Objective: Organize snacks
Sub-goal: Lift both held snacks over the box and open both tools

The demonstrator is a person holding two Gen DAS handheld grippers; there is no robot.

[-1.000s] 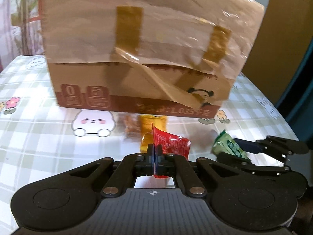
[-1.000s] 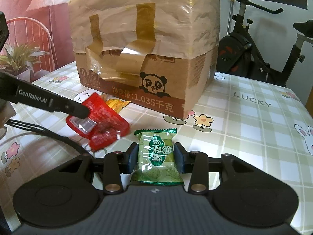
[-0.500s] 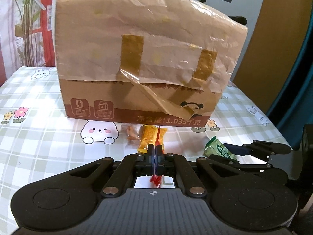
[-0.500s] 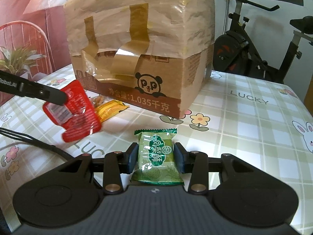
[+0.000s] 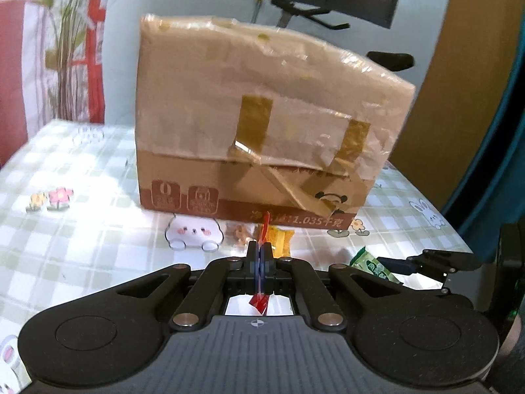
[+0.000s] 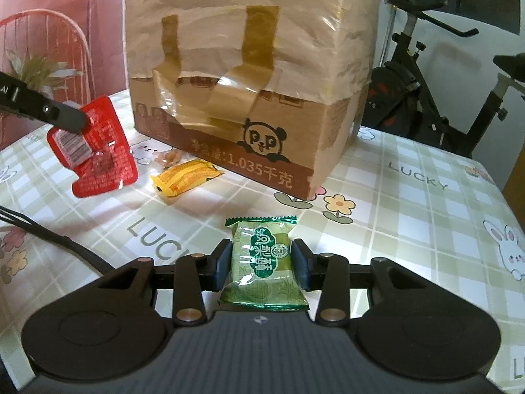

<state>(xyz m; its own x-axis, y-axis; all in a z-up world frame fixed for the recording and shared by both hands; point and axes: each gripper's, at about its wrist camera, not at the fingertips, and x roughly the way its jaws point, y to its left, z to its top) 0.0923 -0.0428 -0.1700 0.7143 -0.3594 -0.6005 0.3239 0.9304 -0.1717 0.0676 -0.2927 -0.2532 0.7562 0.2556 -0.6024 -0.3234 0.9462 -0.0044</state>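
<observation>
Checked green-and-white cloth with bunnies, flowers and "LUCKY" print covers the tabletop (image 6: 410, 216). Cardboard box (image 6: 249, 75) sits toward the far edge, upper part wrapped in crinkled paper and brown tape, panda logo on its lower band. Exercise bike (image 6: 436, 75) stands past the far right corner.

Left gripper (image 5: 260, 256): jaws fully closed, pinching the red snack packet (image 6: 93, 149) by its edge. Packet hangs clear of the cloth, over the left side; edge-on in the left wrist view, flat face in the right wrist view.

Right gripper (image 6: 261, 262): jaws narrow, pads pressing both sides of the green snack packet (image 6: 264, 259), lengthwise between the fingers, toward the near edge. Whether it's off the cloth – can't tell.

Yellow snack packet (image 6: 185, 180) lies flat on the cloth just in front of the box. Small brownish snack (image 6: 169, 157) beside it, right at the box base, too blurred to identify.
</observation>
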